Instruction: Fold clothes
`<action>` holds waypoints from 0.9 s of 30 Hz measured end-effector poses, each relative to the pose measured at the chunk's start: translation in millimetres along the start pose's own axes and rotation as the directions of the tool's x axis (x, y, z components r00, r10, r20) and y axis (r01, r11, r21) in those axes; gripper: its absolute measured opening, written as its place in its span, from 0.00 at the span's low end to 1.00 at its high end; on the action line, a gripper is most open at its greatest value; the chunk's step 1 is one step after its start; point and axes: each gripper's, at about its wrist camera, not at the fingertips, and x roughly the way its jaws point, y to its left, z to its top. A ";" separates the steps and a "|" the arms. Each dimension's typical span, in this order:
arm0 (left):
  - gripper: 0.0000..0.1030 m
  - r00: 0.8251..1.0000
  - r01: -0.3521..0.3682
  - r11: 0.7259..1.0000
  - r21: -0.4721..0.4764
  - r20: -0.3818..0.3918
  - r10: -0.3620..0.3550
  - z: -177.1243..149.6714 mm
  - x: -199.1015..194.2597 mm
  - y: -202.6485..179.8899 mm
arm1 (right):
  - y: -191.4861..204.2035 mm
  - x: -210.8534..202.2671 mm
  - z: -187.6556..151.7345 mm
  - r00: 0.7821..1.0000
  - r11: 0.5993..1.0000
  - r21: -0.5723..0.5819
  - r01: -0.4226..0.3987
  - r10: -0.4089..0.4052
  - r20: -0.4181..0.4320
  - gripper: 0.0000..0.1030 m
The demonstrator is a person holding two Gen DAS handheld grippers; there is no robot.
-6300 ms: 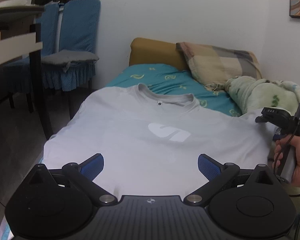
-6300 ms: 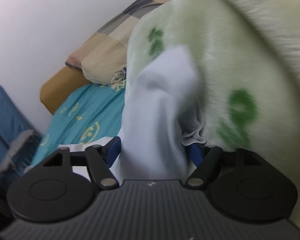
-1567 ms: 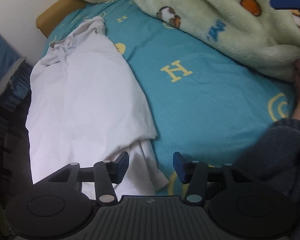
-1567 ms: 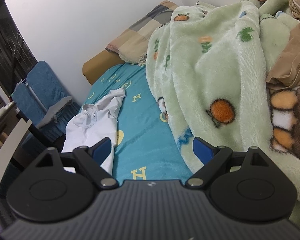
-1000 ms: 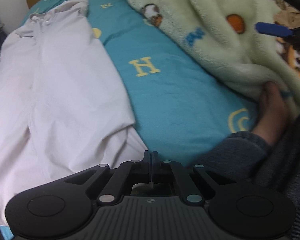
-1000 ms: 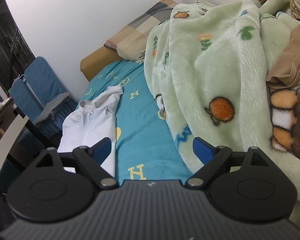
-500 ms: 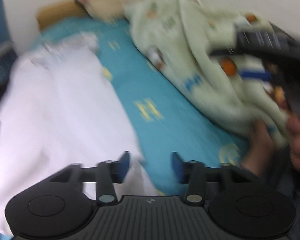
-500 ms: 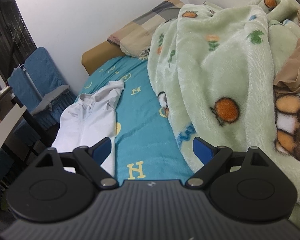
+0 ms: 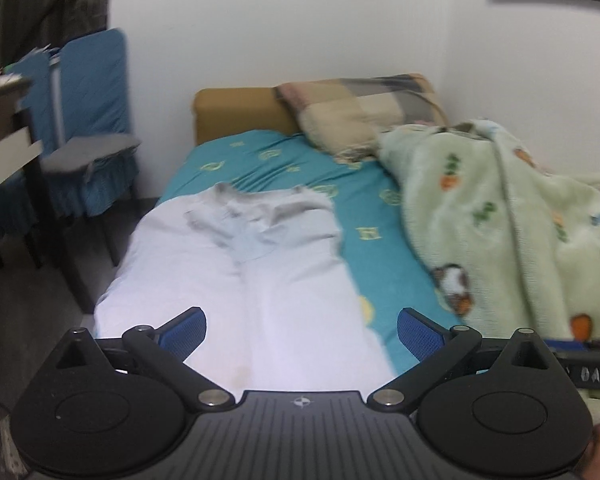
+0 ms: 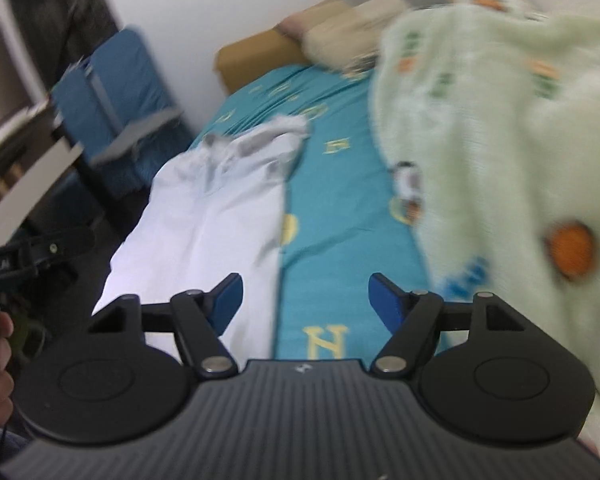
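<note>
Left wrist view: white shirt (image 9: 236, 280) folded lengthwise on the bed (image 9: 384, 256), both grippers empty.

The left gripper (image 9: 300, 330) has just been opening and its blue fingers (image 9: 182, 334) stand wide apart with nothing between them; the shirt lies ahead of and below them, its crumpled collar end farthest away, near the left edge of the bed. Beyond the right finger runs bare teal sheet, then a green blanket (image 9: 500, 216); a pillow (image 9: 364, 116) lies far ahead. In the right wrist view the right gripper (image 10: 304, 296) has just been narrowing, yet its fingers (image 10: 384, 296) remain parted and hold nothing. The shirt (image 10: 220, 208) lies ahead of the left finger, the blanket (image 10: 500, 128) beyond the right one. A blue chair (image 9: 88, 128) stands left of the bed.
</note>
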 end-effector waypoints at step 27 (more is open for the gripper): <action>0.97 0.843 -0.533 0.666 -0.522 -0.259 0.472 -53.9 49.8 222.7 | 421.5 443.2 -45.7 0.925 0.248 -0.918 -0.309 -0.146 -0.351 0.32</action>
